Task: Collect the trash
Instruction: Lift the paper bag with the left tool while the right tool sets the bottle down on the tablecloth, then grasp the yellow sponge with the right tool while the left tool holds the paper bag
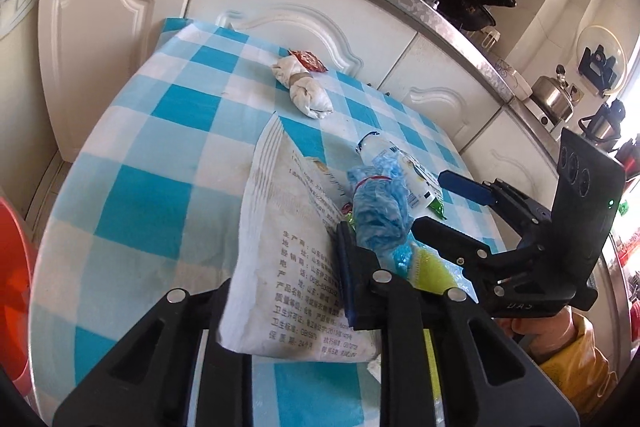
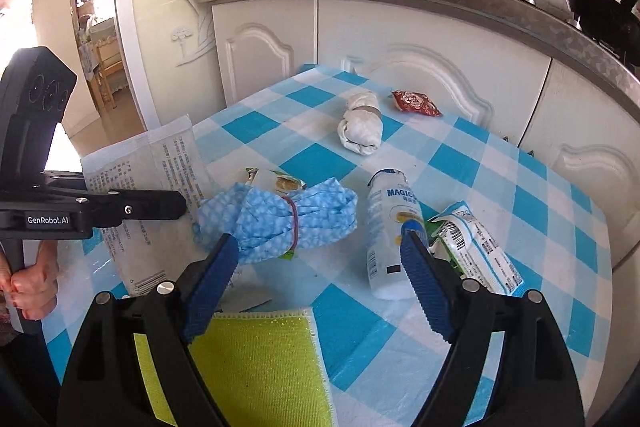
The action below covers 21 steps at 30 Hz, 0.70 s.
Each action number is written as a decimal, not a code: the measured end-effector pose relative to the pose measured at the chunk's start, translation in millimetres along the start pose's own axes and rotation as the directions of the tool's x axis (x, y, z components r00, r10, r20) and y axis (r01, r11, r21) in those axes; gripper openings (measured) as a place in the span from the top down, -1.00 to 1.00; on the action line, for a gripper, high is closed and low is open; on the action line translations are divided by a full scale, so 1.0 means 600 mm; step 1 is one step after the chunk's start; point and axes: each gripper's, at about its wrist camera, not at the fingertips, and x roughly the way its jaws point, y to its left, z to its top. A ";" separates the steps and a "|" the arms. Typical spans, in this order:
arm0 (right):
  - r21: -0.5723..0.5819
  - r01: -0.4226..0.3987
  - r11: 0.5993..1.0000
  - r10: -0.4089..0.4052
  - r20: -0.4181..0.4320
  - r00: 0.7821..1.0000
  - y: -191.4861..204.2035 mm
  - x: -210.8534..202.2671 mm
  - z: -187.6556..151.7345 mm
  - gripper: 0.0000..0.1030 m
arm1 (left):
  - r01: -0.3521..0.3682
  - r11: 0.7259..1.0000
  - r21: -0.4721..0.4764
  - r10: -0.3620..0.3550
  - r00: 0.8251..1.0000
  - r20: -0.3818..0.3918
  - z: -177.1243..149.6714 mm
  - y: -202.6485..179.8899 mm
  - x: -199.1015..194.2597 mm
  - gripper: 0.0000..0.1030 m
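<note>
Clamping white packet (image 1: 280, 259) — left tongs (image 1: 288, 291) raised.

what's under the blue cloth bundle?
A green-and-white snack wrapper pokes out behind and below the blue cloth bundle; the checked tablecloth lies beneath. The wrapper's middle is covered, so its full extent cannot be seen.

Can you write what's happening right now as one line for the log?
left tool: shut on white packet | right tool: open, between blue cloth bundle and white bottle | other trash: on table
</note>
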 end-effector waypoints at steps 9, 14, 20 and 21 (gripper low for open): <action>0.209 -0.079 0.975 0.094 -0.062 0.994 0.011 -0.018 -0.072 -0.74 | -0.024 0.998 -0.059 0.027 0.999 0.039 -0.014 0.049 -0.052 0.61; 0.392 -0.077 0.917 0.107 -0.054 0.993 0.024 -0.065 -0.133 -0.74 | -0.017 0.999 -0.046 0.018 0.999 0.029 -0.027 0.051 -0.064 0.61; 0.536 -0.095 0.839 0.144 -0.051 0.988 0.051 -0.090 -0.164 -0.69 | 0.034 0.999 -0.007 -0.034 0.999 -0.018 -0.059 0.025 -0.064 0.61; 0.553 -0.110 0.826 0.163 -0.046 0.986 0.055 -0.089 -0.164 -0.61 | 0.042 0.999 -0.004 -0.042 0.999 -0.027 -0.066 0.020 -0.063 0.61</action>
